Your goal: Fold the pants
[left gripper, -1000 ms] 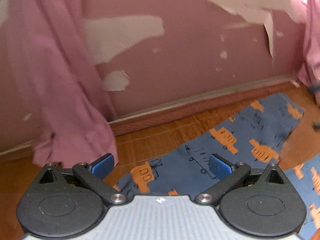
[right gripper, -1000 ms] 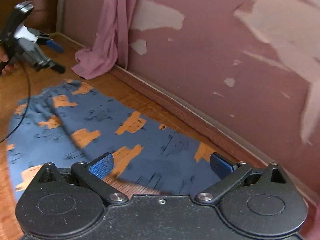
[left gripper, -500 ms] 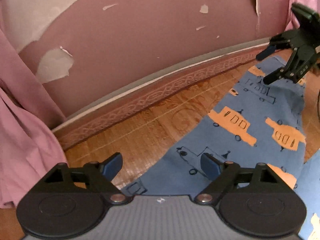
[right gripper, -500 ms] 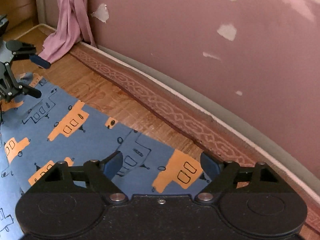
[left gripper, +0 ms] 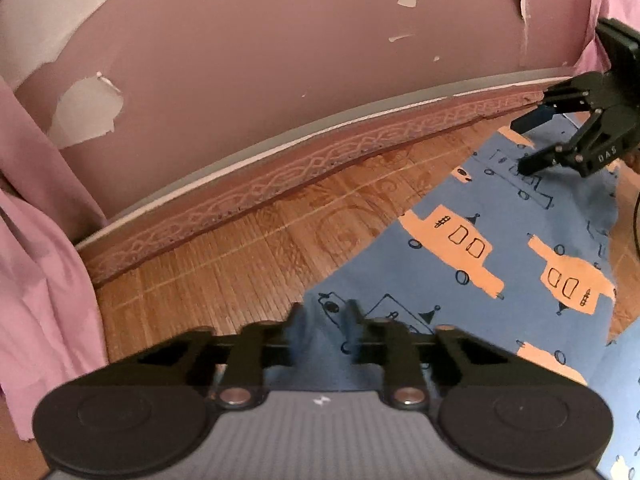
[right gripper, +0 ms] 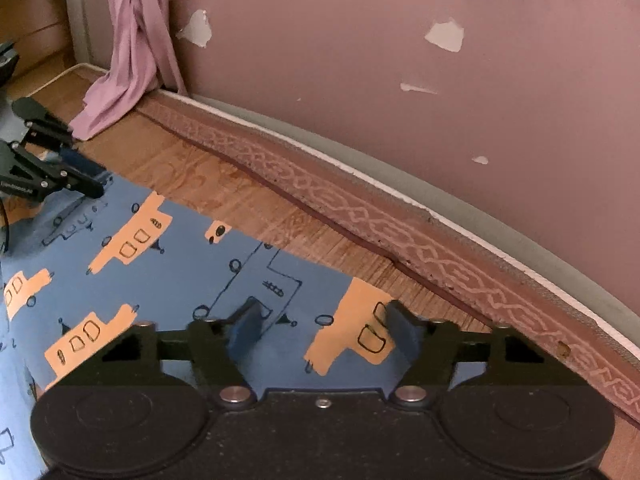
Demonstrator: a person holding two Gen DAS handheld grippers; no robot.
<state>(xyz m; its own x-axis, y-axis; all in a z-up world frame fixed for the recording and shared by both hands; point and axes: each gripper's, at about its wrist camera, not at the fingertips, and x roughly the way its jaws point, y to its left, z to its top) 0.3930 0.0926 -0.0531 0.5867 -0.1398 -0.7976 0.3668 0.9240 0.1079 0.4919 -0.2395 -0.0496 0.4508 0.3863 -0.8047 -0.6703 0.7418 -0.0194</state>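
Observation:
Blue pants (left gripper: 460, 272) with orange vehicle prints lie spread flat on the wooden floor, and in the right wrist view the pants (right gripper: 172, 276) run off to the left. My left gripper (left gripper: 322, 320) has its fingers drawn close together at the near edge of the cloth, with blue fabric bunched between them. My right gripper (right gripper: 324, 324) stands open low over the other end of the same leg, and an orange print shows between its blue pads. Each gripper shows in the other view: the right gripper (left gripper: 522, 146) open, the left gripper (right gripper: 90, 178) nearly closed.
A pink wall with peeling paint and a patterned baseboard (left gripper: 280, 184) runs just beyond the pants. A pink curtain (left gripper: 40, 280) hangs down to the floor at the left, and the same curtain (right gripper: 132, 48) shows in the right wrist view. Bare wooden floor (left gripper: 240, 264) lies between the pants and the wall.
Both grippers have dropped lower onto the pants. The left fingers have closed from wide open onto the cloth edge. The right fingers have narrowed a little.

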